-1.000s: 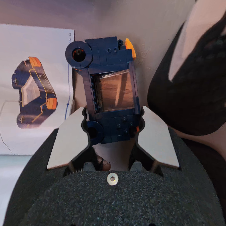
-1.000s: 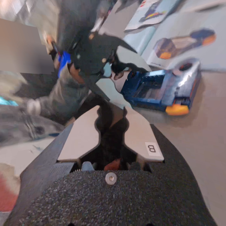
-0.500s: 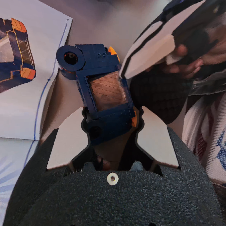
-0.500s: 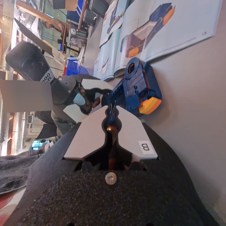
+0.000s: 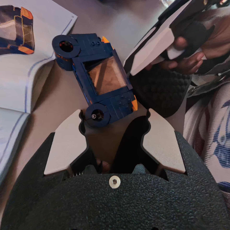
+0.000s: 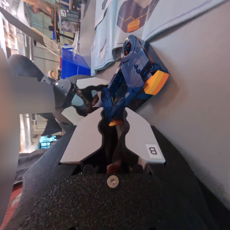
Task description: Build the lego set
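Grey table (image 5: 122, 24): dark blue lego car (image 5: 94, 77) tilted on edge; open instruction booklet (image 5: 41, 31) beside it.

Black textured gripper bodies, pale grey jaws, silver screws (image 5: 114, 182).

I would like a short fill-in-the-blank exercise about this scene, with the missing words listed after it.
1. The lego car is mostly dark ____ with orange corner pieces.
2. The left tool is ____, with the car's near wheel arch just ahead of its fingers.
3. The right tool is closed on the car's ____ end piece.
4. The open instruction booklet lies on the grey ____.

Missing words: blue; open; orange; table
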`<state>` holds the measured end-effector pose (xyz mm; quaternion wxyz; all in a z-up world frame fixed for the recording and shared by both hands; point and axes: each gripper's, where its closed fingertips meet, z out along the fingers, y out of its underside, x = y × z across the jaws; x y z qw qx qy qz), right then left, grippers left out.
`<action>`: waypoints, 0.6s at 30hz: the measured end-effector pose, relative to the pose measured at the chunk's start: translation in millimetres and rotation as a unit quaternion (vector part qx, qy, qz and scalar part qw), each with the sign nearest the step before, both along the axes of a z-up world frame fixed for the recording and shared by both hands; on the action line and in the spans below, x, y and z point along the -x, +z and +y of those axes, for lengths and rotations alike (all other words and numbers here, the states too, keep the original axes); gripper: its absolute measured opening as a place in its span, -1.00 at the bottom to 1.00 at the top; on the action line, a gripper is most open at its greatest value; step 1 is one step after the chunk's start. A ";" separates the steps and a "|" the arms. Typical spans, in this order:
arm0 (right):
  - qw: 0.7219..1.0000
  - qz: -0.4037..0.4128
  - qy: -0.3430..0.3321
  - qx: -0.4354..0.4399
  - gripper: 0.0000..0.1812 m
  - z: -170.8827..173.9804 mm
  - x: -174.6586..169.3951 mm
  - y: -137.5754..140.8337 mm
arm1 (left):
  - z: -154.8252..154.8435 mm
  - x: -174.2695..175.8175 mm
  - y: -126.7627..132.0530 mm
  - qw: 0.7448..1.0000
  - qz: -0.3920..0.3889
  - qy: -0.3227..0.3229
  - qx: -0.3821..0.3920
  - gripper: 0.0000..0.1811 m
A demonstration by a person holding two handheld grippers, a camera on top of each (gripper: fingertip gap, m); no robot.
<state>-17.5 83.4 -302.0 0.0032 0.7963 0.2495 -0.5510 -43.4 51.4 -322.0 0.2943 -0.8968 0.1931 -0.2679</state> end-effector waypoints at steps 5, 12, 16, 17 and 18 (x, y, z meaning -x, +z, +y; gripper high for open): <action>0.998 -0.011 0.053 -0.045 -0.86 14.9 12.1 -8.4 | -17.2 -16.0 4.4 0.998 -0.048 -0.001 0.028 -0.06; 0.983 -0.015 0.165 -0.079 -0.82 18.6 18.7 -5.6 | -16.9 -25.8 4.6 0.999 -0.036 0.013 0.018 0.07; 0.985 -0.021 0.150 -0.083 -0.83 16.1 18.6 -11.6 | -10.6 -26.4 6.0 0.998 -0.052 0.025 0.017 0.07; 0.988 -0.012 0.132 -0.076 -0.84 16.4 20.1 -10.4 | -11.2 -26.1 5.8 0.998 -0.051 0.019 0.017 0.07; 0.991 -0.002 0.116 -0.066 -0.85 15.4 21.6 -8.6 | -12.8 -24.7 5.7 0.998 -0.052 0.009 0.019 0.06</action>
